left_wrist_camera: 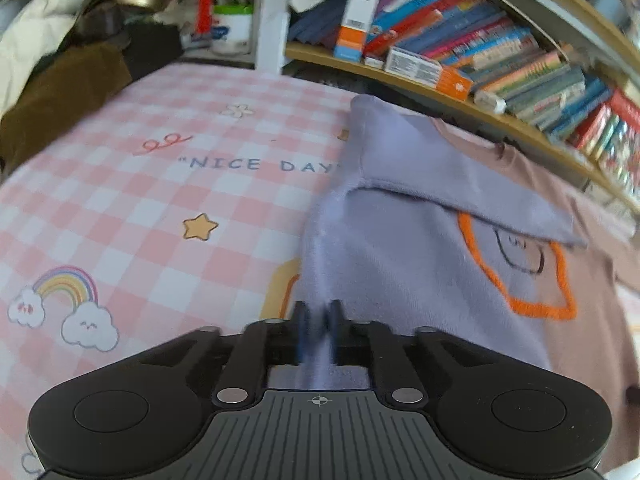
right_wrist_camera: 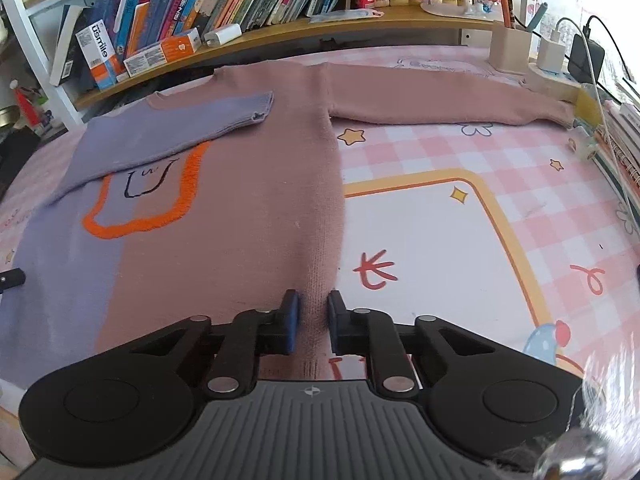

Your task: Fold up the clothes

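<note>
A sweater, half lilac and half dusty pink with an orange outlined patch, lies flat on the pink checked cloth [right_wrist_camera: 520, 184]. Its lilac sleeve [right_wrist_camera: 168, 132] is folded across the chest; its pink sleeve [right_wrist_camera: 440, 96] stretches out to the right. My left gripper [left_wrist_camera: 318, 316] is shut on the sweater's lilac bottom edge [left_wrist_camera: 400, 264], which looks lifted and blurred. My right gripper [right_wrist_camera: 313, 312] sits at the pink hem [right_wrist_camera: 256, 208], its pads narrowly apart with a ridge of pink fabric between them.
A low wooden shelf [right_wrist_camera: 320, 32] packed with books and boxes runs along the back. Chargers, cables and a wooden holder [right_wrist_camera: 552, 60] sit at the back right by stacked notebooks [right_wrist_camera: 616, 132]. Piled clothes [left_wrist_camera: 60, 80] lie at the far left.
</note>
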